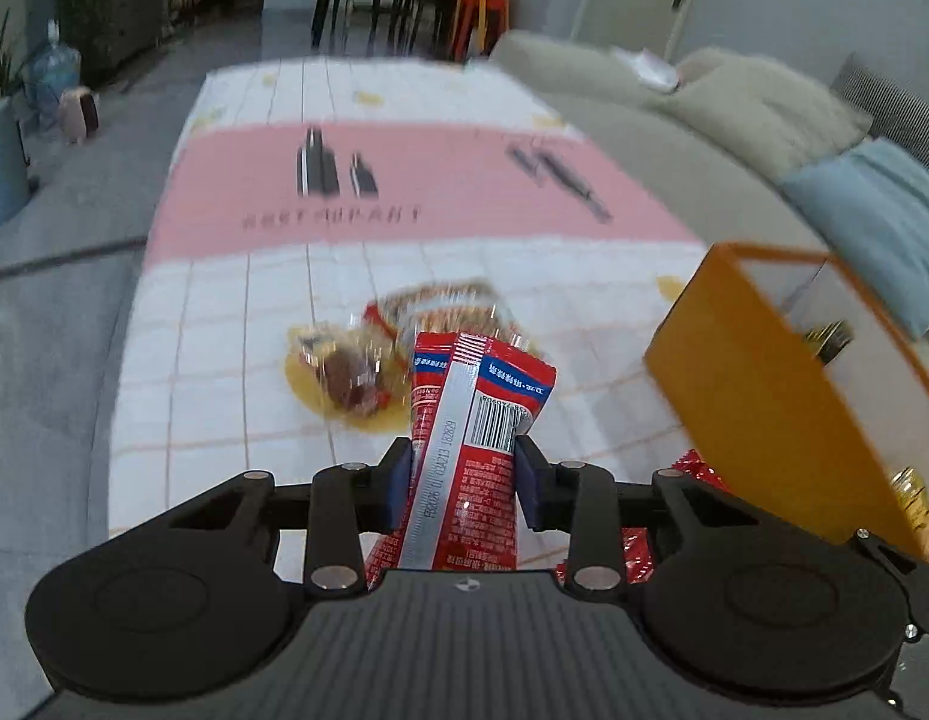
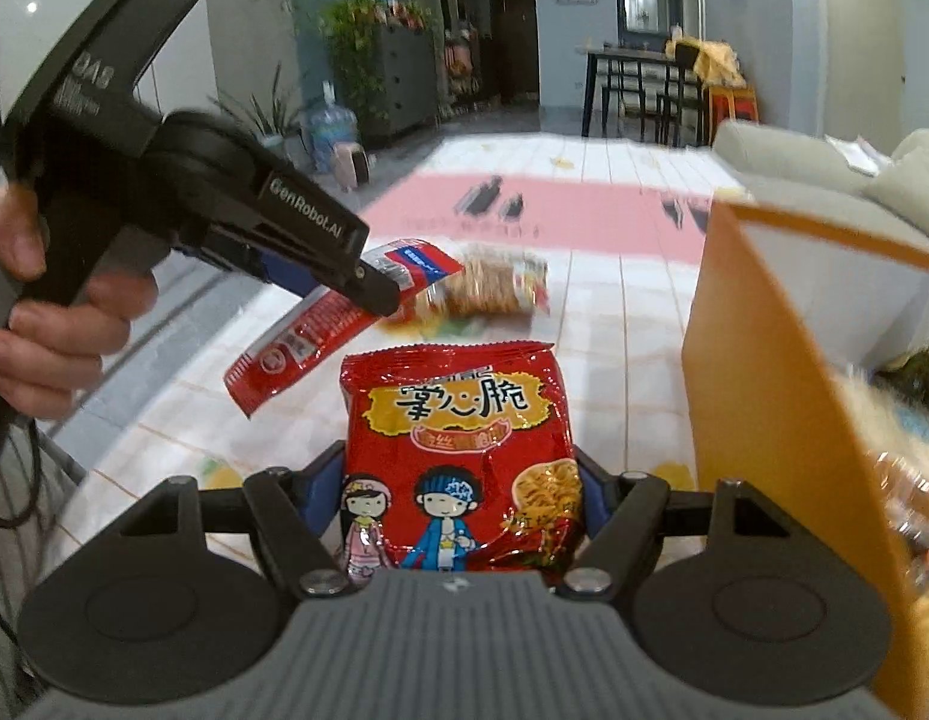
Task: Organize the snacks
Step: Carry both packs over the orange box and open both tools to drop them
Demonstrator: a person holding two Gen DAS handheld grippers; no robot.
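My left gripper (image 1: 464, 474) is shut on a long red snack packet (image 1: 458, 420) with a barcode, lifted off the table. In the right wrist view the same left gripper (image 2: 377, 291) hangs at the upper left, and the long packet (image 2: 308, 330) slants down from it. My right gripper (image 2: 461, 483) is shut on a red noodle snack bag (image 2: 458, 420) printed with cartoon figures, its pads pressing both sides. An orange box (image 1: 764, 408) stands at the right, open at the top (image 2: 764, 390), with snacks inside.
A clear-wrapped snack (image 1: 350, 372) and a biscuit packet (image 1: 446, 306) lie on the tiled tablecloth (image 1: 224, 360); the biscuit packet (image 2: 494, 288) lies beyond the held bag. Red wrappers (image 1: 698, 468) sit by the box. A sofa (image 1: 674, 138) borders the right. A hand (image 2: 56, 324) grips the left gripper.
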